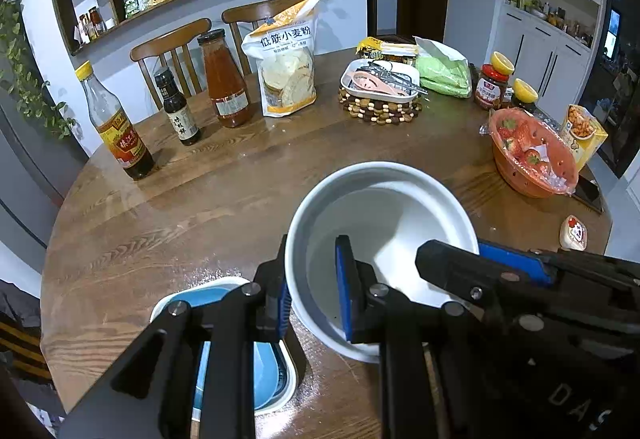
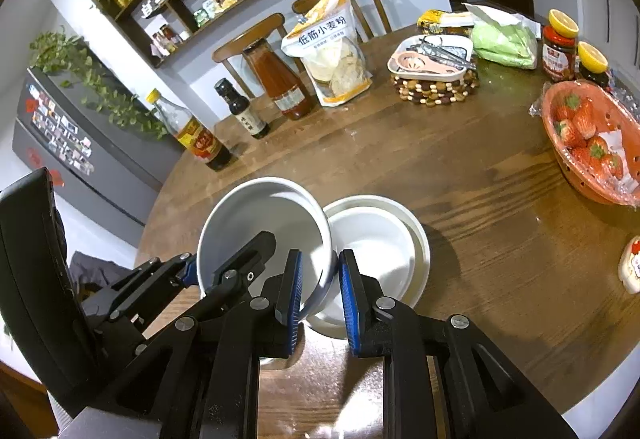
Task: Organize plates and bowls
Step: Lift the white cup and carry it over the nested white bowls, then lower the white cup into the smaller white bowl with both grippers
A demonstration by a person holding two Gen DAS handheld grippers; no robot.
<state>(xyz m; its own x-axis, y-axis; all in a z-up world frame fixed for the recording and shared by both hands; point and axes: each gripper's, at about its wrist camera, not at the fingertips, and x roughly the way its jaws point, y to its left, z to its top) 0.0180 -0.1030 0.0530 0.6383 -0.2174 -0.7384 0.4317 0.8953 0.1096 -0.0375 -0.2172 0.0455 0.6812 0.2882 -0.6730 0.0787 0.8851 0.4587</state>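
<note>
I have the white bowl [image 1: 380, 251] pinched by its near wall in my left gripper [image 1: 314, 303]: one blue pad sits outside the rim, the other inside, and the bowl hangs tilted, its mouth facing up and away from me over the round wooden table [image 1: 168, 223]. My right gripper [image 2: 320, 303] reaches in from the other side; its jaws stand narrowly apart, straddling the bowl's right-hand edge, and I cannot tell whether the pads actually touch it, so I judge it is not carrying anything.

What the next move turns on is where the bowl sits against the white dish [image 2: 384, 251]. In the right wrist view that dish lies flat on the table just to the right of the tilted bowl, whose rim overlaps the dish's left edge. So the bowl has to travel a little to the right and level out to nest. My left arm holds the load; my right is the nearer one to the dish.

Under my left gripper, close to the table edge, a blue-lined dish [image 1: 224, 299] lies, partly hidden by the fingers.
</note>
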